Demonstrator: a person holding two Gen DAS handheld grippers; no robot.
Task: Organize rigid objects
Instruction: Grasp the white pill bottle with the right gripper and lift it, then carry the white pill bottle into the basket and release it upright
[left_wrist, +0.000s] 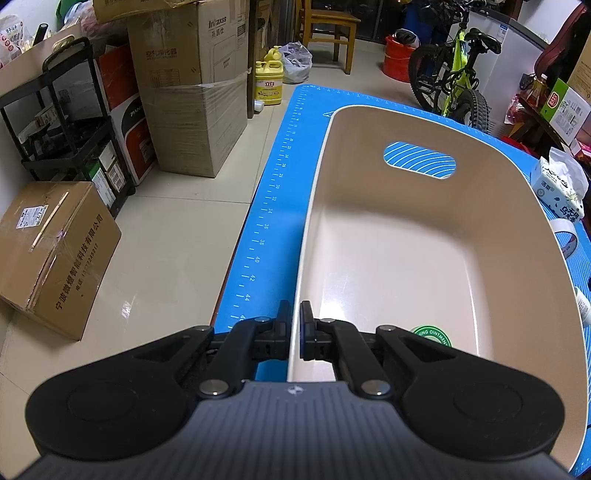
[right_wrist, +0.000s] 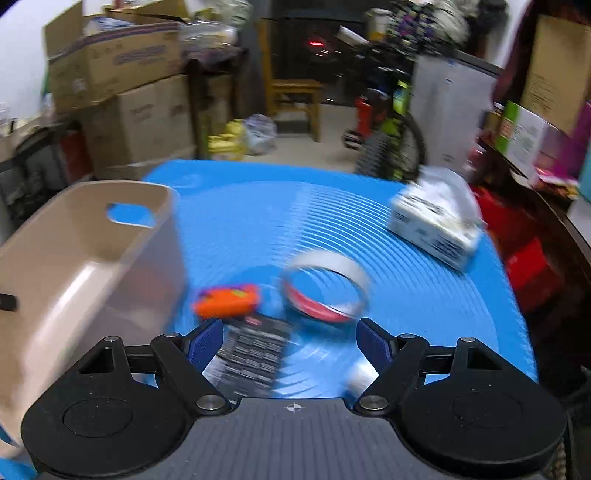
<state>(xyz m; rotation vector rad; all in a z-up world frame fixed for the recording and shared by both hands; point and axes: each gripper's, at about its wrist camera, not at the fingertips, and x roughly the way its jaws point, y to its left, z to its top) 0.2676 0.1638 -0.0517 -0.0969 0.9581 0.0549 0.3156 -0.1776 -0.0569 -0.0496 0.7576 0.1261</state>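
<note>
We recorded a beige plastic bin (left_wrist: 417, 258) with a handle slot, standing on the blue measuring mat (left_wrist: 280, 177) at the mat's left side. Our left gripper (left_wrist: 295, 325) was clamped on the bin's near left wall, one finger outside and one inside the rim. Inside the bin, by the near end, lay a round green-labelled tin (left_wrist: 432, 334), partly hidden by the gripper linkage. Our right gripper (right_wrist: 291, 347) stood with its fingers wide apart, holding nothing, low over the mat; this view was blurred by motion. Items on the mat, right wrist view: an orange object (right_wrist: 227, 301) just beside the bin (right_wrist: 88, 266); a dark printed card or packet (right_wrist: 255, 356) between the fingers, closer to the left one; a tape ring (right_wrist: 327, 290) with a white and red band, near the orange object; a white item (right_wrist: 360, 374) mostly hidden by the right finger, which we could not identify; a tissue pack (right_wrist: 436, 221) at the far right, well apart from the rest. Surroundings: stacked cardboard boxes (left_wrist: 188, 85), a wooden chair (left_wrist: 328, 26), a bicycle (left_wrist: 454, 77), a yellow detergent jug (left_wrist: 269, 79).
</note>
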